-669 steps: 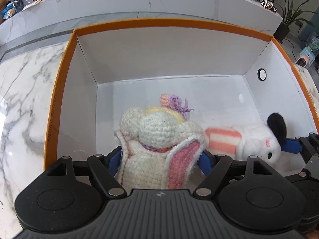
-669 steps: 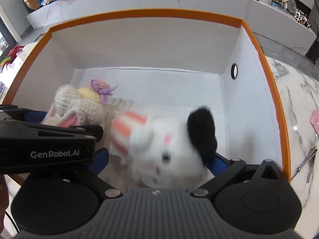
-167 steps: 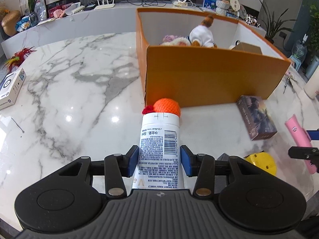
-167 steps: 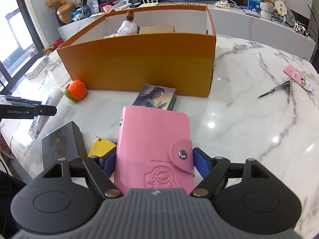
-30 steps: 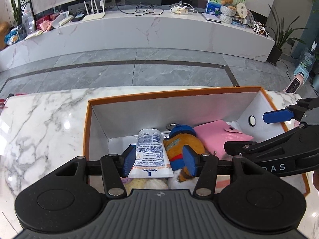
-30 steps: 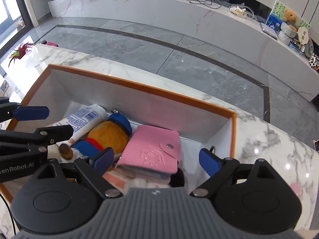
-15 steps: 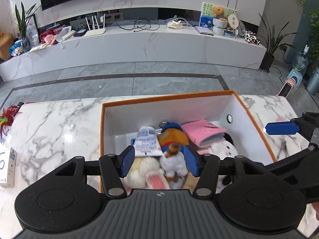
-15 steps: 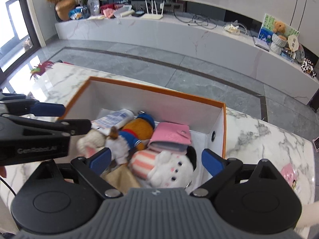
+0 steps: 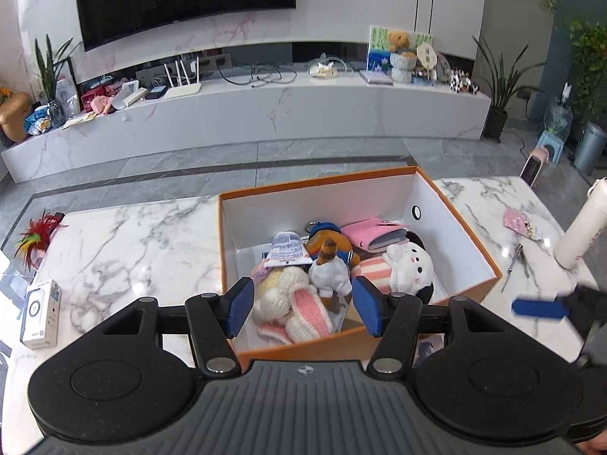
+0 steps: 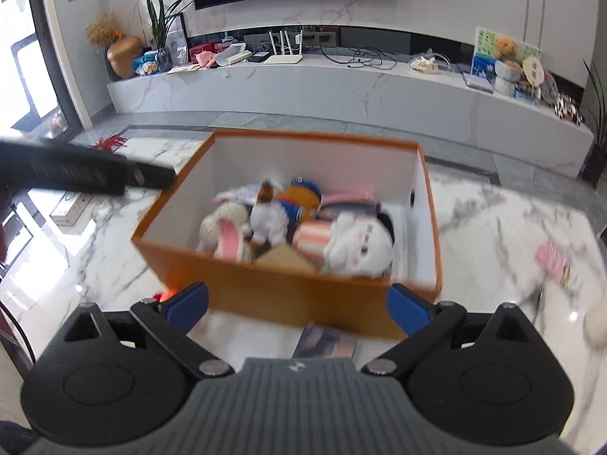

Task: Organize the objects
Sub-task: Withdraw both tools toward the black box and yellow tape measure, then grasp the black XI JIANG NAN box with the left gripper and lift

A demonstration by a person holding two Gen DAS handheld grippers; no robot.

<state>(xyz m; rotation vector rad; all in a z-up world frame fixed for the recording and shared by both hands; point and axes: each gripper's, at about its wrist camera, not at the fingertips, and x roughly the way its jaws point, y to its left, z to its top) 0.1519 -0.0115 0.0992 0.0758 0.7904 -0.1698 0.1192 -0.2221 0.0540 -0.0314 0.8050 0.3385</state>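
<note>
In the left wrist view, a small white carton (image 9: 41, 314) lies at the left edge on the glossy marble table (image 9: 125, 242); at centre the left gripper (image 9: 303, 313) is empty, its blue pads parted and having just been opening, with nothing between them; beyond it in mid-frame sits the orange box (image 9: 468, 292), matte card, white inside, its long axis running away up the frame; inside, left to right, lie a soft crocheted rabbit (image 9: 292, 295), a printed tube (image 9: 287, 254), a pink snap wallet (image 9: 373, 233) and a fluffy white plush (image 9: 408, 265).

In the right wrist view, blurred, an orange ball (image 10: 169, 295) peeks at the box's lower left corner, just beside the left pad; the right gripper (image 10: 299, 303) gapes wide, just been opening, holding nothing; a flat dark booklet (image 10: 328, 341) lies directly ahead of it at lower centre, against the box's near wall, so the right hand looks nearer to it.
</note>
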